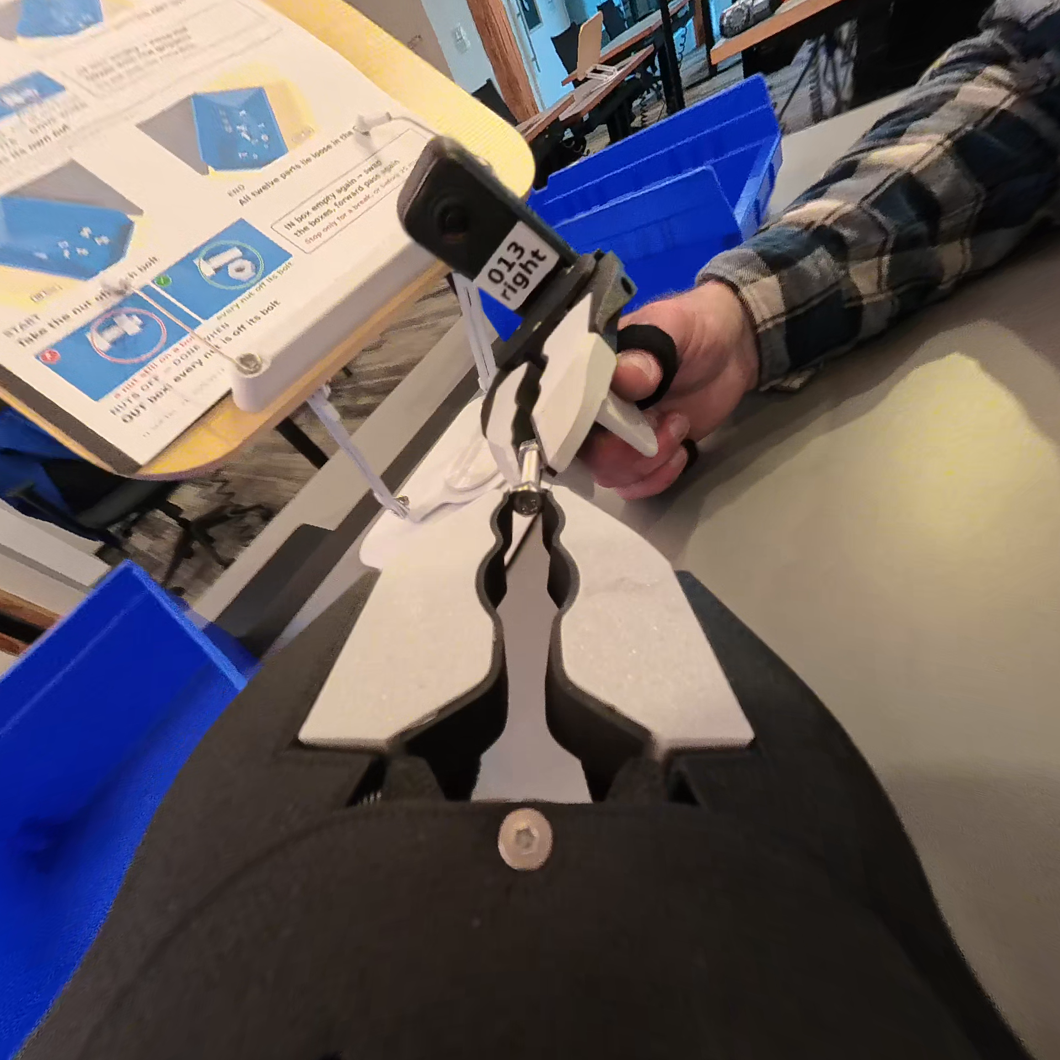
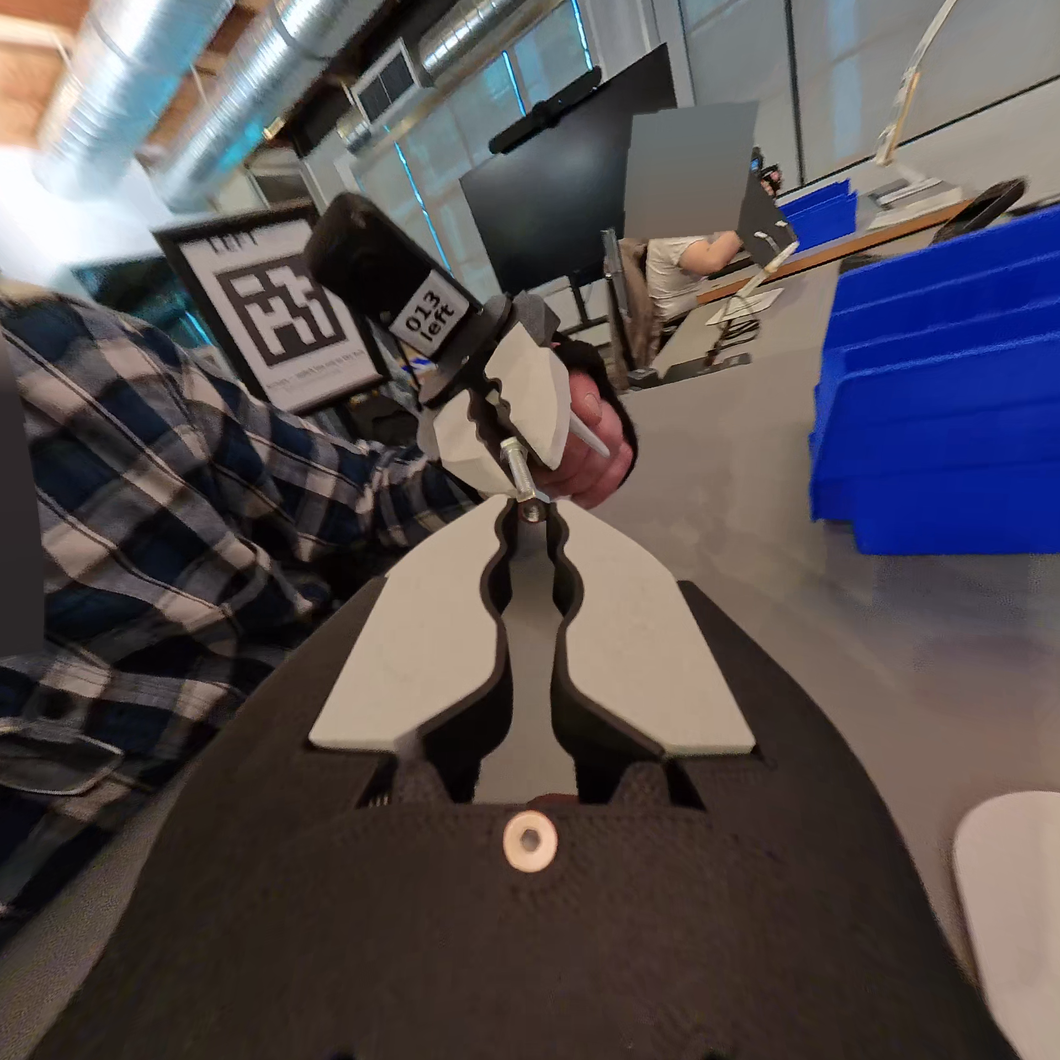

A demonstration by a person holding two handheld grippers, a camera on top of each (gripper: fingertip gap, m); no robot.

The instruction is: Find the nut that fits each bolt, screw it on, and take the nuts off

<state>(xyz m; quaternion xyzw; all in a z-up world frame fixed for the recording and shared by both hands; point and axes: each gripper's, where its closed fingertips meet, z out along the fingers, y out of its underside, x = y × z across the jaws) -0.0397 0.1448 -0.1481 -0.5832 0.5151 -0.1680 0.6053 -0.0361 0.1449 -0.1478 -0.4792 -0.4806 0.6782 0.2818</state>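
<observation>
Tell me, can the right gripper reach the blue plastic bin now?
Probably yes: bare grey table lies between the right gripper and the blue plastic bin, though its fingers are gripping a silver nut on a bolt.

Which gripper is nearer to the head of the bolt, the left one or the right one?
Left. The left gripper pinches the bolt right at its head. The right gripper holds the opposite, threaded end, with the whole shaft between it and the head.
</observation>
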